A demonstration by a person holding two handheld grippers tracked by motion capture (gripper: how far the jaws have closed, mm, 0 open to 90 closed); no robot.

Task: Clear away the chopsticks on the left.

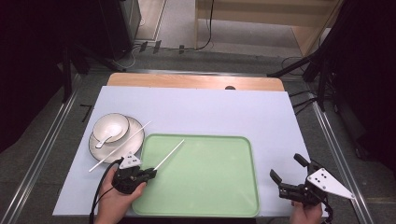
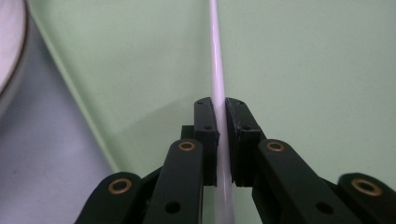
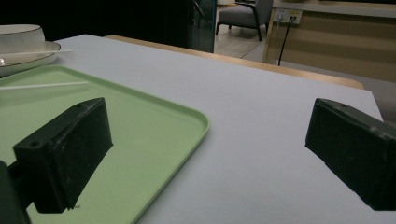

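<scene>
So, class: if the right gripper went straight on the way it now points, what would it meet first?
Probably nothing nearby. The right gripper, open, points across bare table just past the tray corner, towards the far edge. Depth is hard to judge.

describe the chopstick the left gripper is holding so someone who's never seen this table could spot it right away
Find the light green tray in the middle of the white table; the left gripper sits at its near left edge. The white chopstick pinched between its jaws slants away over the tray's left part. Its twin, the other white chopstick, instead lies across the plate beside the bowl and spoon.
</scene>
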